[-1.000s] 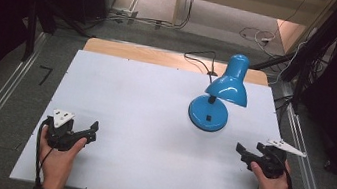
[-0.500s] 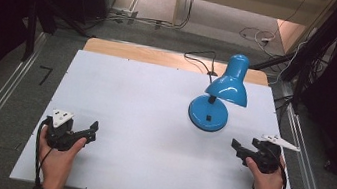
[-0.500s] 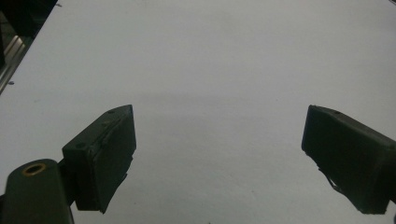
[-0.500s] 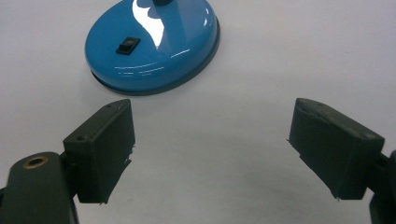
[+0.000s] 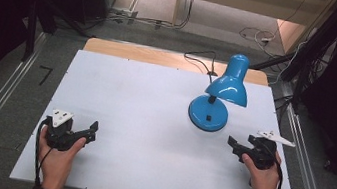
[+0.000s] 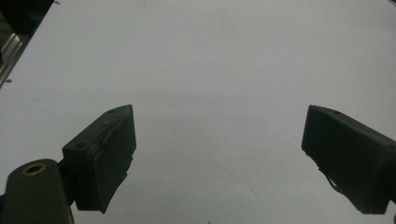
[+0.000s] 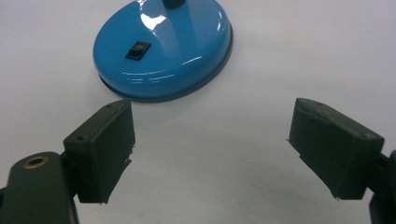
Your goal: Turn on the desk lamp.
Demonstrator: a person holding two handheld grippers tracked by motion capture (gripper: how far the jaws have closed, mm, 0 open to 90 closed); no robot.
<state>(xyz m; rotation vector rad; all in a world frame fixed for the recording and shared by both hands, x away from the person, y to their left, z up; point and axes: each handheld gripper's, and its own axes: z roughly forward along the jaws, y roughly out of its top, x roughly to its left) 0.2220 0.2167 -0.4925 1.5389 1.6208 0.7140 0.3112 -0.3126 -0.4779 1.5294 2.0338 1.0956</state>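
My right gripper (image 7: 210,154) has its fingers spread near the blue desk lamp (image 5: 219,94). My left gripper (image 6: 219,158) is spread too. Bumping the lamp's base (image 7: 163,46) could tip it.

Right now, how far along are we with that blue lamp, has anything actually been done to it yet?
Nothing looks done: the blue lamp stands upright on the white table, untouched. In hand: the right gripper is open and aimed at the lamp's base, whose black switch faces it. The left gripper is open over bare table. Left, likely: reaching the lamp at all.
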